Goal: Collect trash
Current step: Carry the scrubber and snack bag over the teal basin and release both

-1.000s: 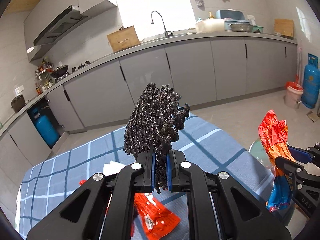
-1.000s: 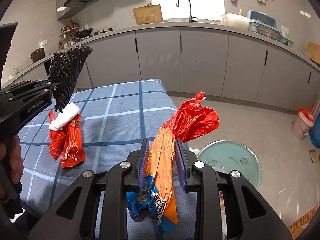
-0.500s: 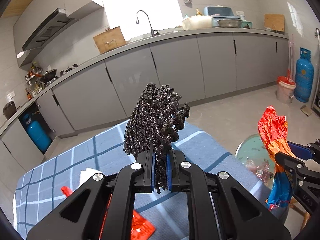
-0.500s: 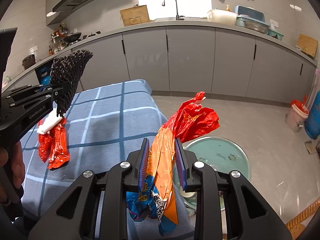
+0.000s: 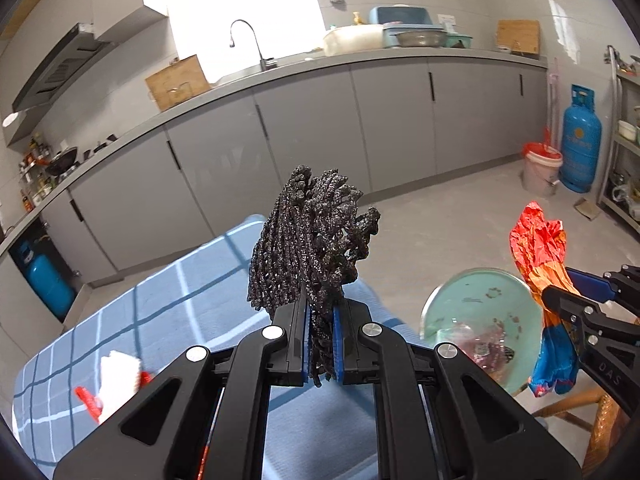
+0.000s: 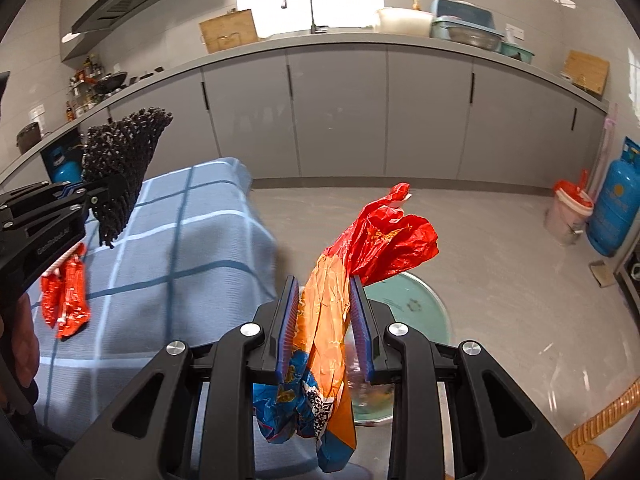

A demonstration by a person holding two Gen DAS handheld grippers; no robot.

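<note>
Left gripper (image 5: 321, 350) clamps black foam netting (image 5: 310, 248); right gripper (image 6: 325, 332) clamps an orange-red snack wrapper (image 6: 340, 304). Both hang near the green bin (image 5: 476, 300) beside the table (image 5: 192, 292). Advice: centre each over the bin's opening before letting go.

Your left gripper (image 5: 320, 344) pointed forward and somewhat downward, its jaws clamped nearly together on what it carried. Your right gripper (image 6: 326, 332) sat just beside it, angled likewise, jaws pinched narrow around its load, both level with each other.
</note>
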